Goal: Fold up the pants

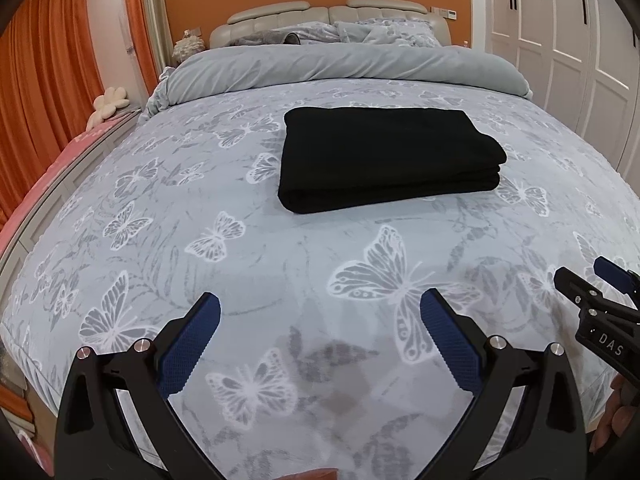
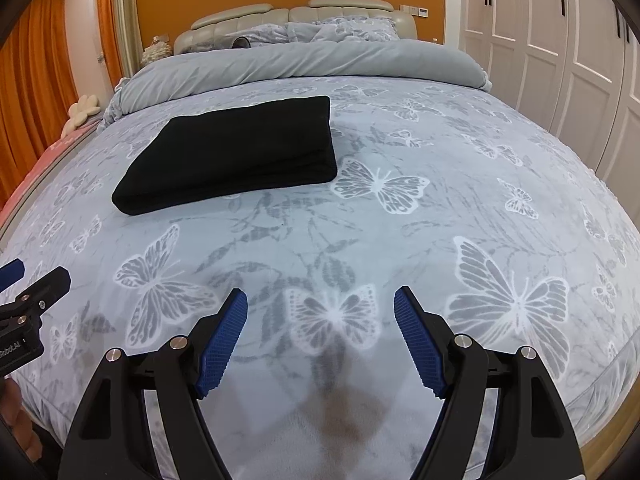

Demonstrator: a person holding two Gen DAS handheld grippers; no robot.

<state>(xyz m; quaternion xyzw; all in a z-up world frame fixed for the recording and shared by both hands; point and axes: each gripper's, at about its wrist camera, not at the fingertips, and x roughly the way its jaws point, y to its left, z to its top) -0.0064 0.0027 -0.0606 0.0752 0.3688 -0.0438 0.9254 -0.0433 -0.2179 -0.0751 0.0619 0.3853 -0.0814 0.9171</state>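
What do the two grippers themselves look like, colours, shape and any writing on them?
Both the left gripper and right gripper have black angular plastic arms with silver round bolt heads and blue textured pads on two fingers. White lettering shows on their sides, partly readable as "DAS" and "Robot.AI". No cables show.

I am looking at a big bed [image 1: 280,248]. It has a soft blue-grey cover with white and grey butterflies all over it. In the middle of the bed lie the black pants [image 1: 384,156], folded into a neat, thick block. They sit flat on the cover. Behind the pants, a plain grey blanket [image 1: 340,66] is bunched up in a long roll across the bed. Behind that roll I see pillows [image 1: 384,30] with the same kind of pattern, resting up against the padded headboard [image 1: 280,14].
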